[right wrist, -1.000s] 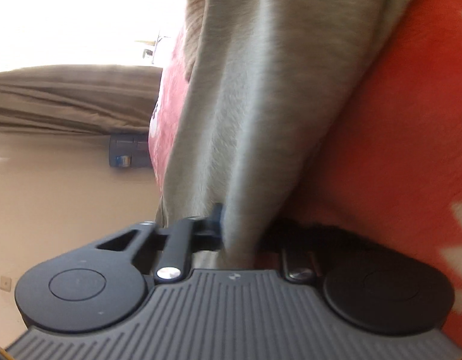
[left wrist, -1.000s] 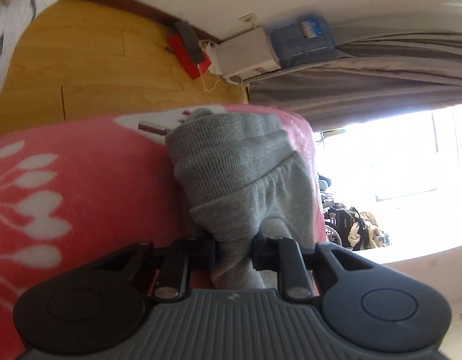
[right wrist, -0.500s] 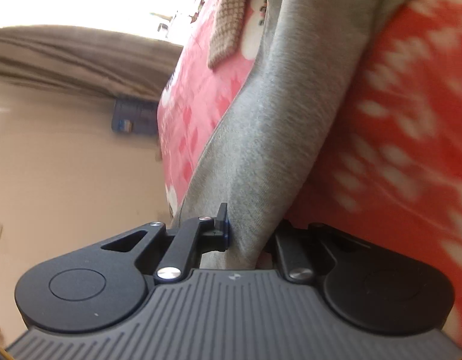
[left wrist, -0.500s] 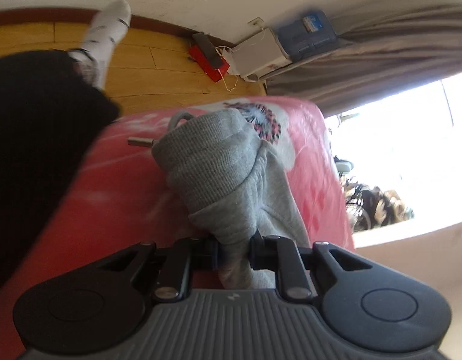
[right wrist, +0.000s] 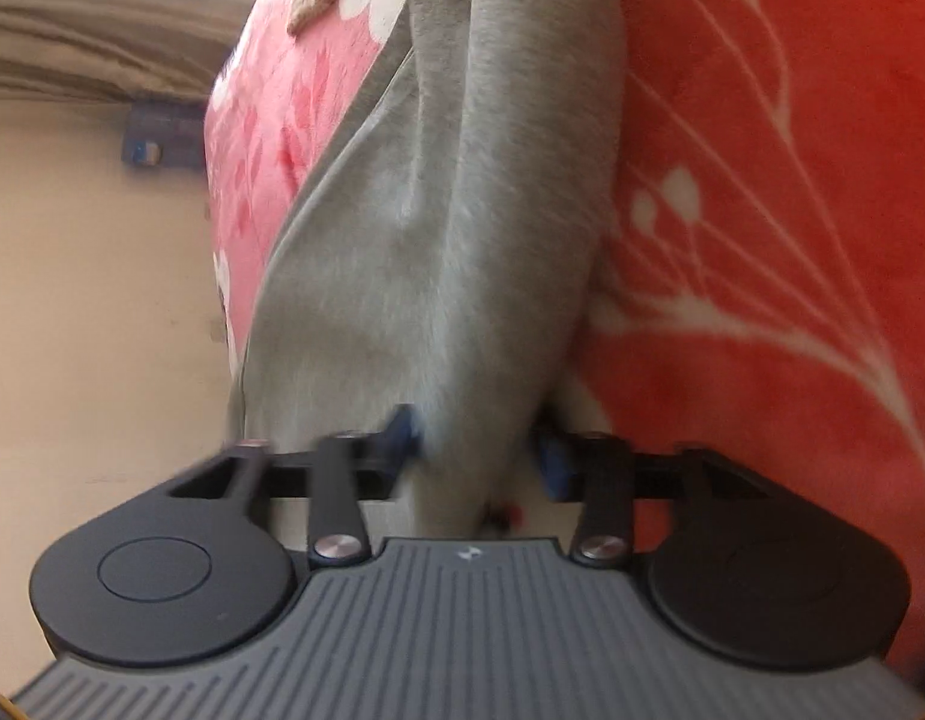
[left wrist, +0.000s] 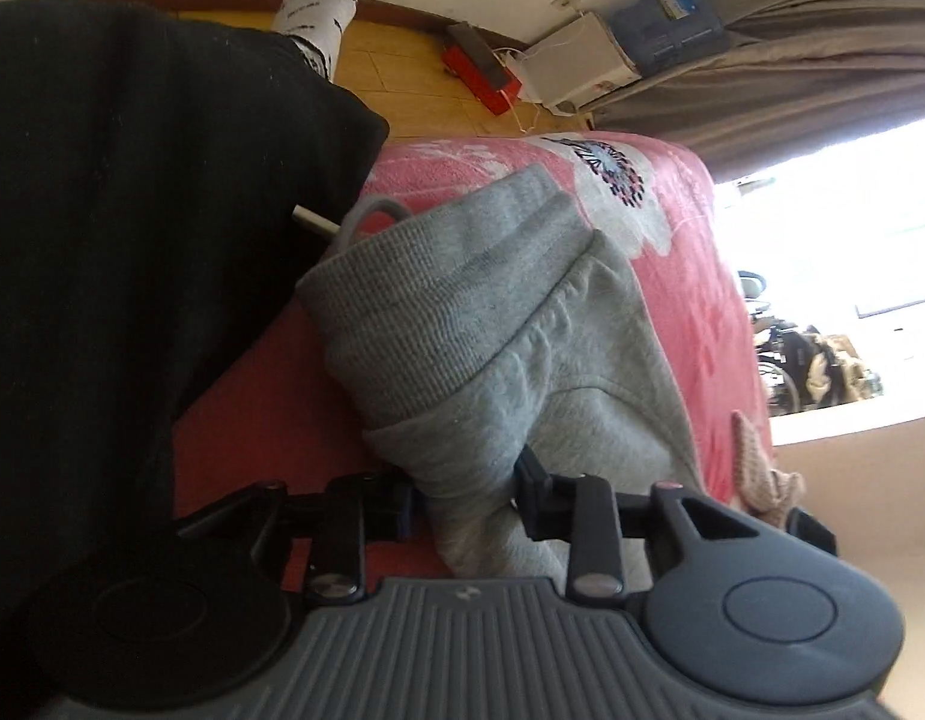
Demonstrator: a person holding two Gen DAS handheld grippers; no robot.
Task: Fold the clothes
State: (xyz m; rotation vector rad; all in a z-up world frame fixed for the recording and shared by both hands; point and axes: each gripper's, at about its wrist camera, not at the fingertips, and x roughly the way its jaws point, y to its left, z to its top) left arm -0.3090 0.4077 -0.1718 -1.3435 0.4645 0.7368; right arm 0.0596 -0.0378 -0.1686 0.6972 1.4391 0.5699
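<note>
Across the lower middle of both views, I see my left gripper (left wrist: 462, 498) and right gripper (right wrist: 477, 450) just opening, jaws apart around the soft, floppy grey sweatpants (left wrist: 462, 324), best regripped at the thick ribbed waistband (left wrist: 414, 300).

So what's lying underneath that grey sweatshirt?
The grey sweatshirt lies on a pink flowered blanket, which shows all around it. A grey cord loop and a small white tube poke out at its far edge. Anything beneath its middle is covered.

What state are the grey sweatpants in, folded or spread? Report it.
Folded: the ribbed waistband lies doubled over the sweatpants on the pink blanket.
</note>
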